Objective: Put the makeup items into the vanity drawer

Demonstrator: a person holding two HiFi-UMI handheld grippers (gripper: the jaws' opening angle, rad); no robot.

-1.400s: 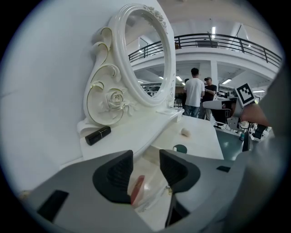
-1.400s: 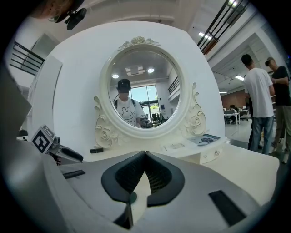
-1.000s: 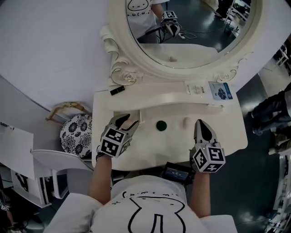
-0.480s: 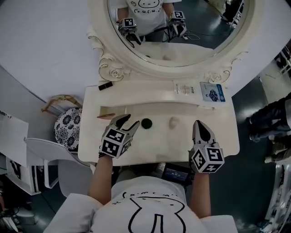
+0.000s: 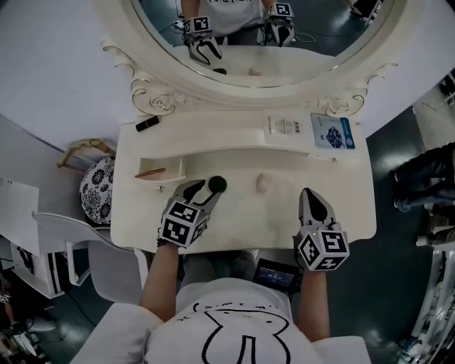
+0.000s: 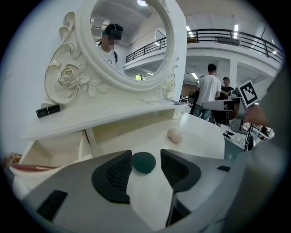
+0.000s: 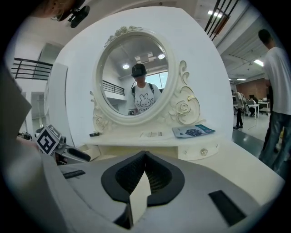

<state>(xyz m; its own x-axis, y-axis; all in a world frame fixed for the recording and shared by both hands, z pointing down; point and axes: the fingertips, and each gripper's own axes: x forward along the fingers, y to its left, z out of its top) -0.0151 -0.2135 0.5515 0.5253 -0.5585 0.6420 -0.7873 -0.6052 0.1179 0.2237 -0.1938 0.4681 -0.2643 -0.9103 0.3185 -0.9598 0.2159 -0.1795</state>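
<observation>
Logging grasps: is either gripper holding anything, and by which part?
Nothing held. Left gripper open, dark round item at its tips, ungripped; right gripper shut, empty.

Head view dim, flat, soft shadows. Gripper views bright, fisheye-warped, dark vignetted corners; ceiling lights (image 7: 212, 13) glare mildly.

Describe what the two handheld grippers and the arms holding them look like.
The left gripper and right gripper are alike: pale grey moulded bodies tapering to two jaws lined with dark ribbed pads. Each carries a cube printed with black-and-white square markers. No cables show. The person wears a white short-sleeved T-shirt with a black line-drawn rabbit; the forearms are bare.
</observation>
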